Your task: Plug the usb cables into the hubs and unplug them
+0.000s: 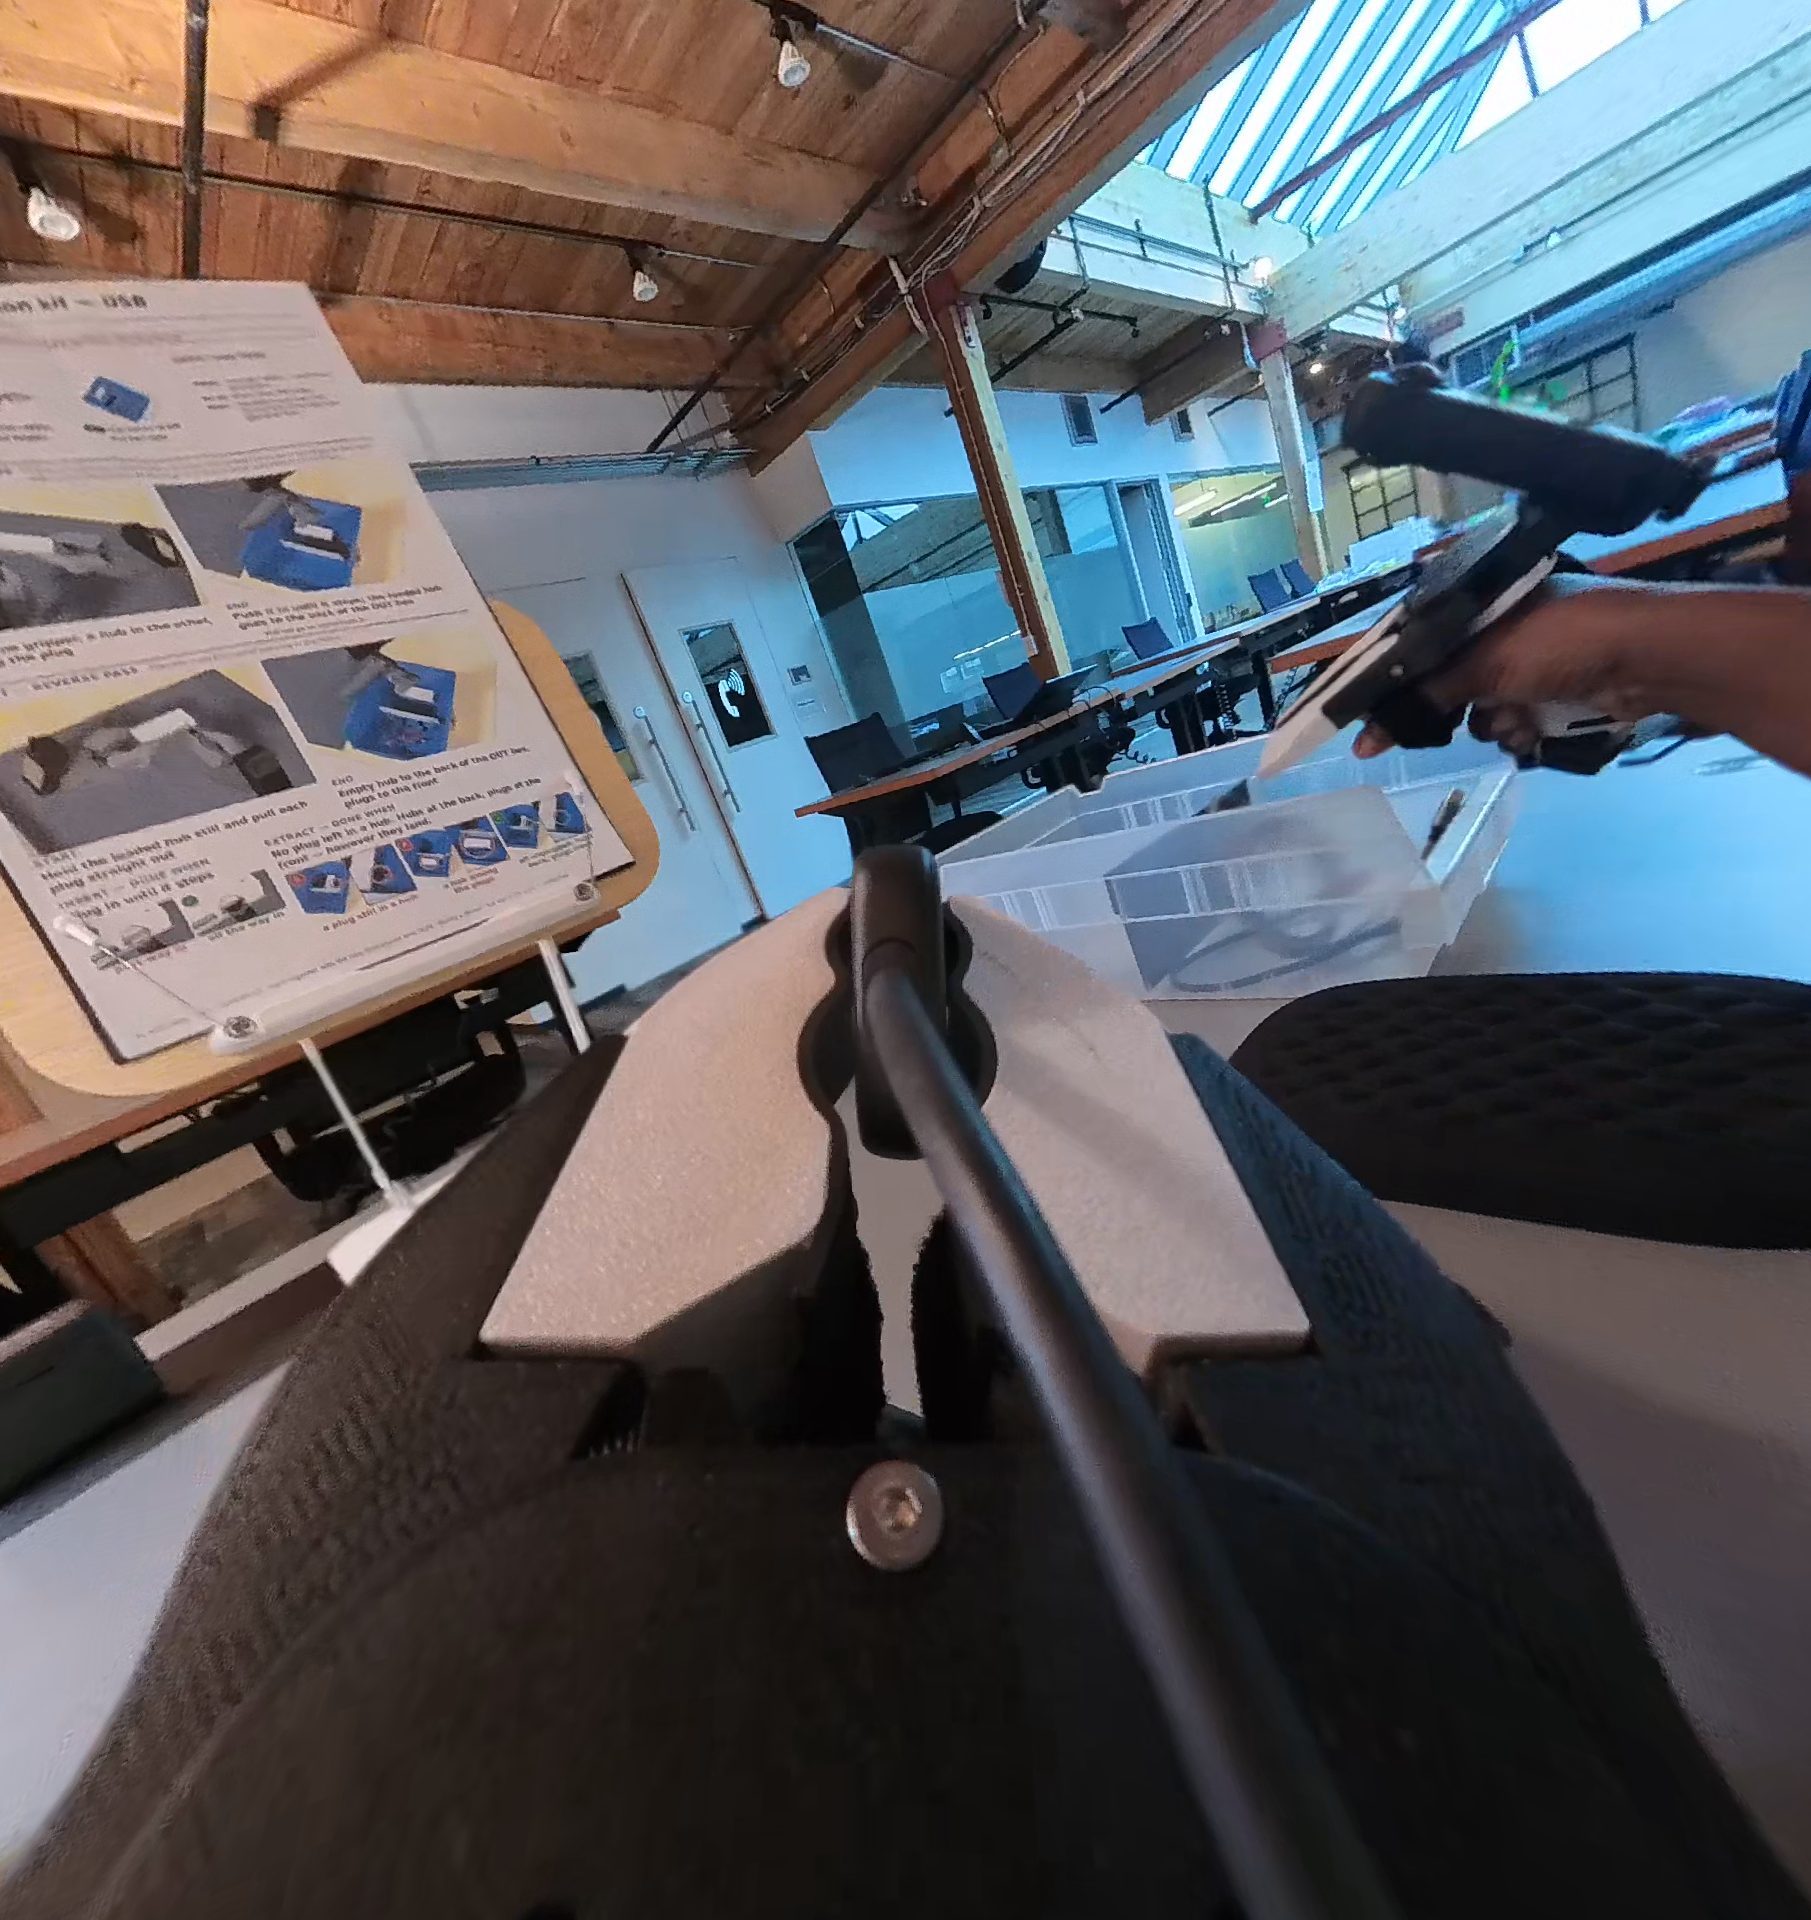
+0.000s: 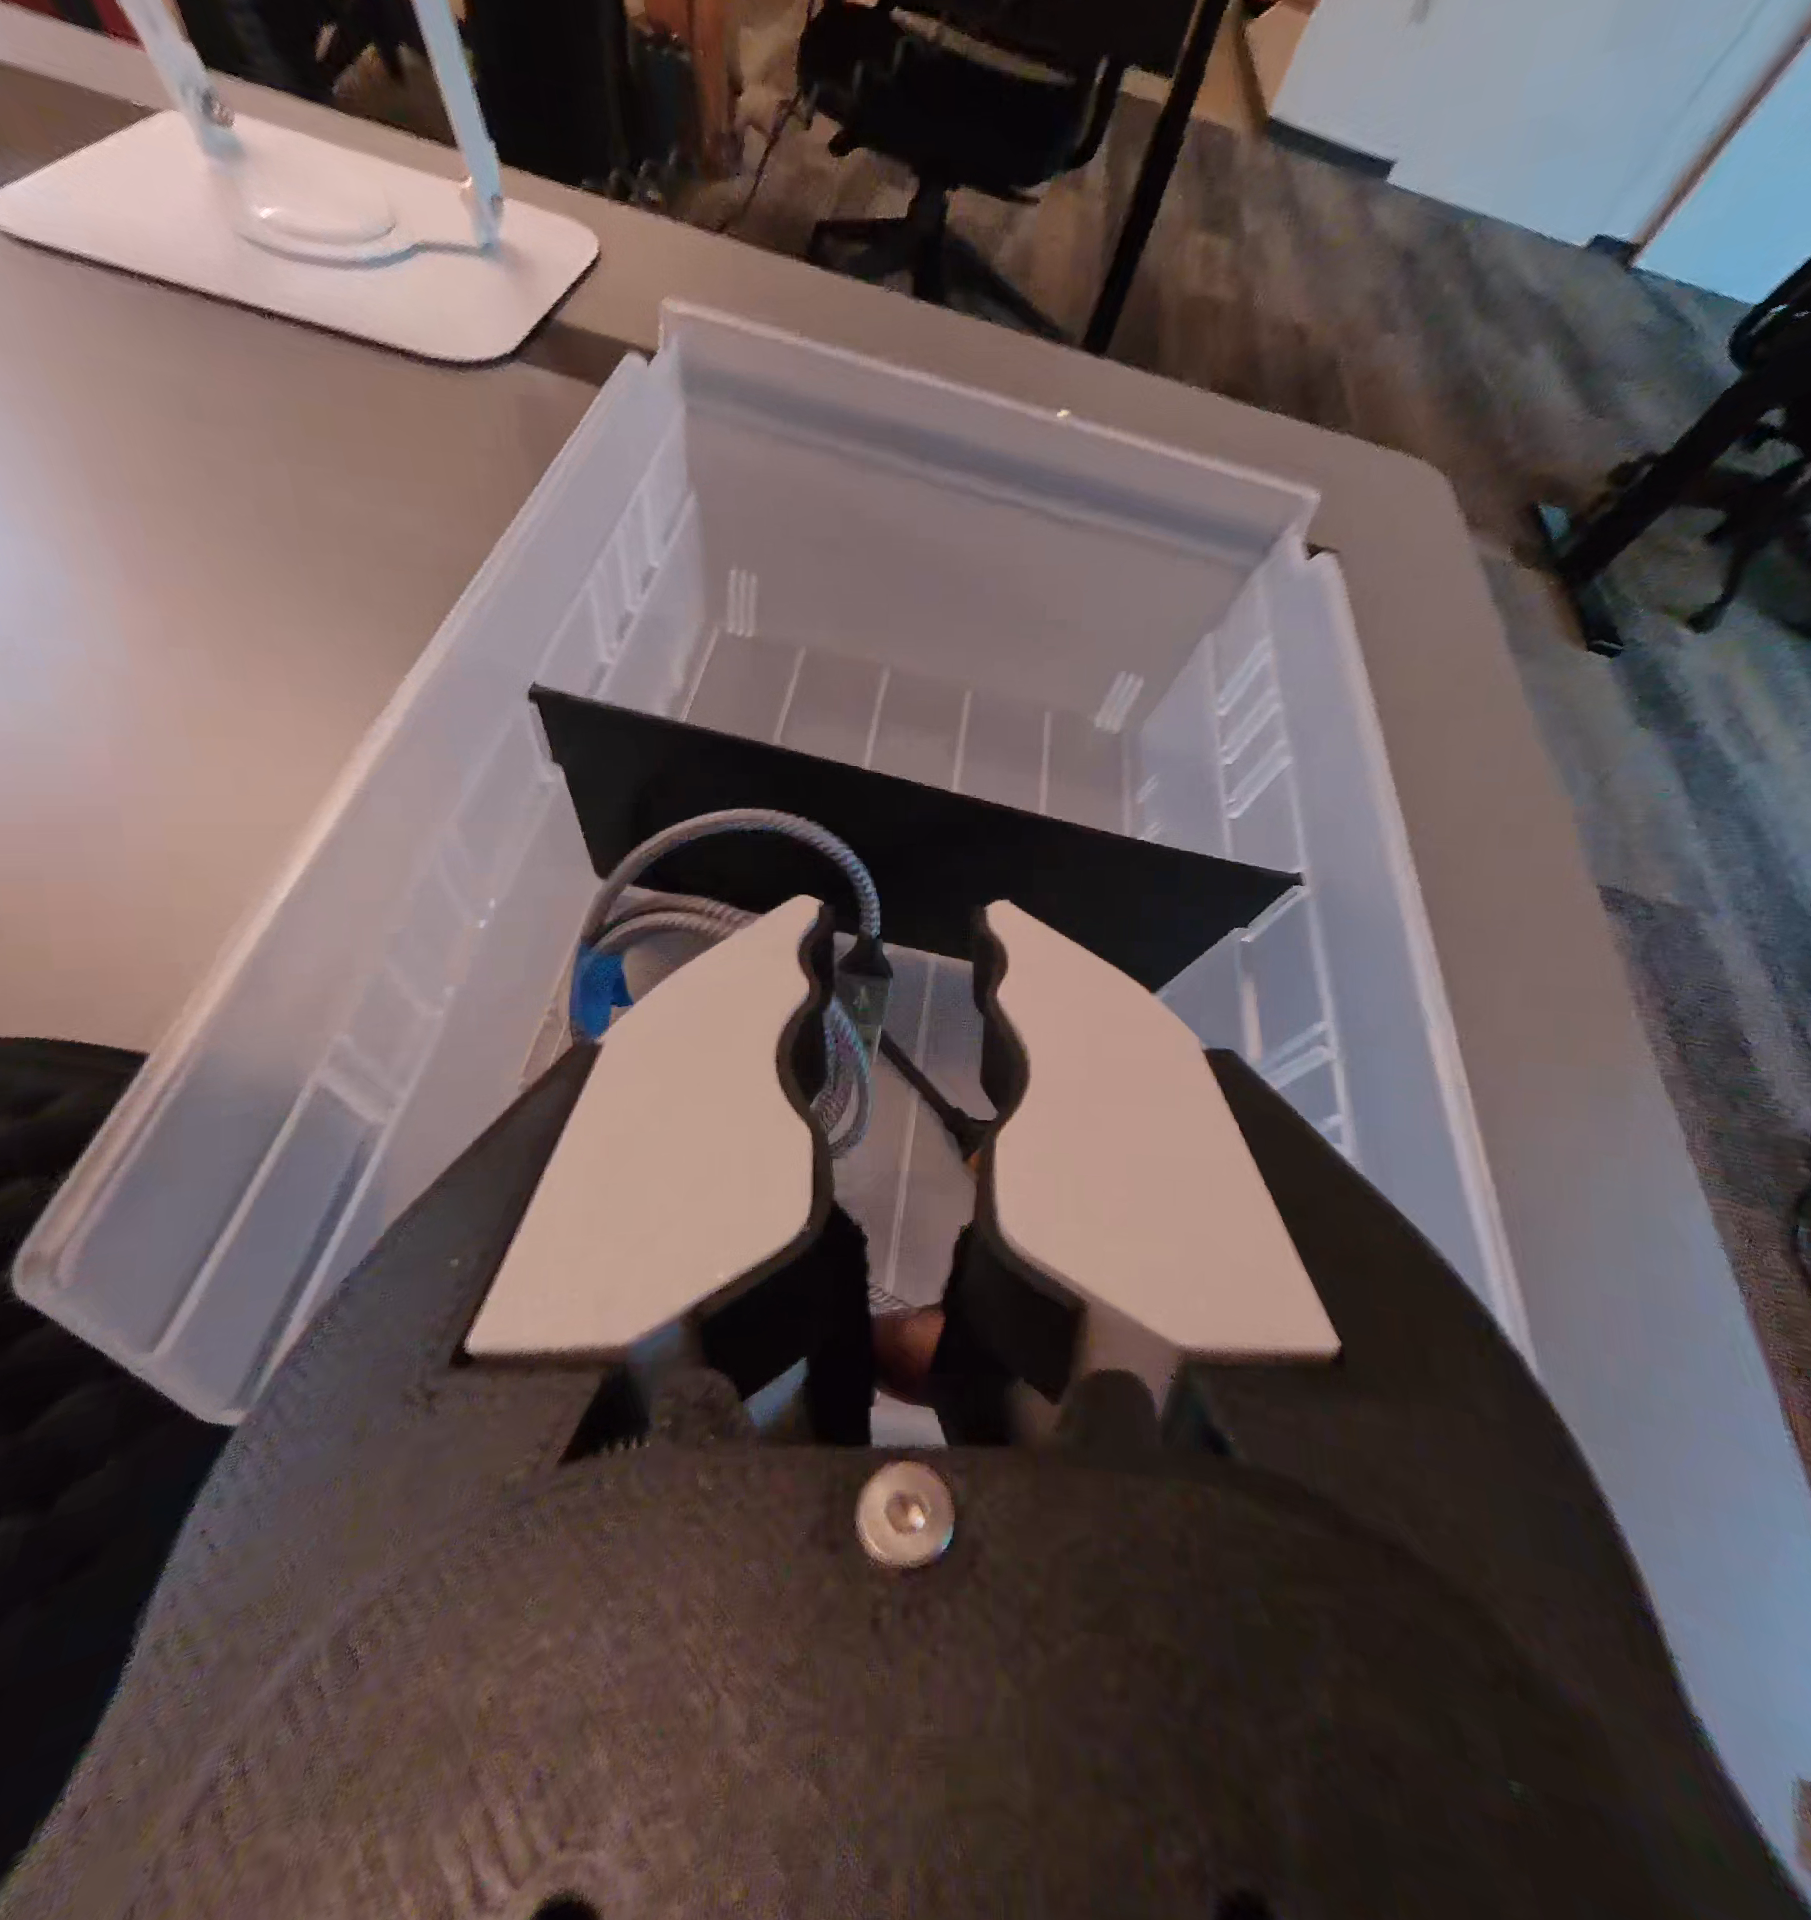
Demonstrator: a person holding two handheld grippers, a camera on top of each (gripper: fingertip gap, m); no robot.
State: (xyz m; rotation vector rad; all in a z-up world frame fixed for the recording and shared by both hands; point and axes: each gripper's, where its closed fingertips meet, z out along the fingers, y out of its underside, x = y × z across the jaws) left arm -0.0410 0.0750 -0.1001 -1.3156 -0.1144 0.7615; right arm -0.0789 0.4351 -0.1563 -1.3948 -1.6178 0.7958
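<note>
A: How far along?

B: Early, I judge. The left claw point(image 1: 896, 997) is clamped on a black cable point(image 1: 994, 1164), plug end up and away, raised beside the bin point(image 1: 1441, 883).

A: The right?

B: The right claw point(image 2: 896, 925) hangs half open over the bin's near half, gripping nothing, above a braided cable point(image 2: 745, 831) whose plug points down. No hub shows.

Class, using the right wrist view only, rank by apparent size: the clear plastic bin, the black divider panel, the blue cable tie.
1. Clear plastic bin
2. Black divider panel, spanning the bin's width
3. Blue cable tie, partly hidden behind the right tool
</note>
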